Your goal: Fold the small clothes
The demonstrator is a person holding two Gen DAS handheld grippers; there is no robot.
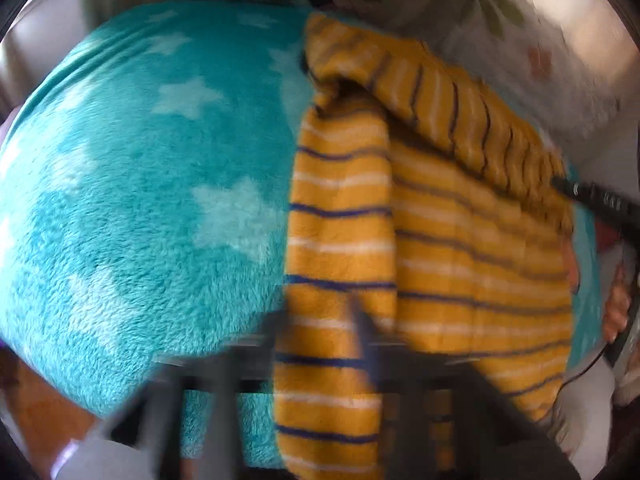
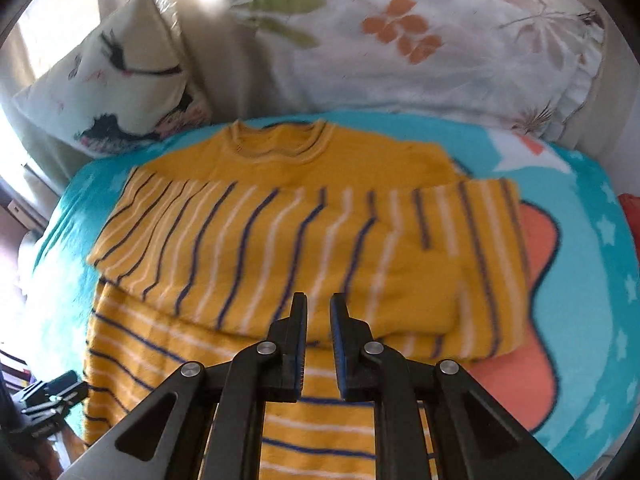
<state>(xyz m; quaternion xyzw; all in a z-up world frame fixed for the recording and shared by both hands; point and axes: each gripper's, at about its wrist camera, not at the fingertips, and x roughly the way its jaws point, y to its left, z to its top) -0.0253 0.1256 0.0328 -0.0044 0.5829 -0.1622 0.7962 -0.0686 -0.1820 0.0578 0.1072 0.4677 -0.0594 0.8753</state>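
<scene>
A yellow sweater [image 2: 280, 220] with dark blue and white stripes lies flat on a teal star blanket [image 2: 592, 280], collar at the far side, with both sleeves folded across its chest. My right gripper [image 2: 319, 300] hovers just above the body, jaws almost together, nothing between the pads. My left gripper [image 2: 60, 390] sits at the sweater's near left corner. The left wrist view is blurred: the sweater [image 1: 460, 260] runs down over my left gripper [image 1: 320, 328], which looks shut on the edge. The right gripper [image 1: 588, 196] shows at the folded sleeve's end.
A white pillow with a dark bird print [image 2: 120, 88] and a floral pillow [image 2: 420, 52] lie behind the sweater. The blanket [image 1: 140, 180] carries an orange star shape [image 2: 536, 240] on the right. A person's hand [image 1: 616, 304] shows at the right edge.
</scene>
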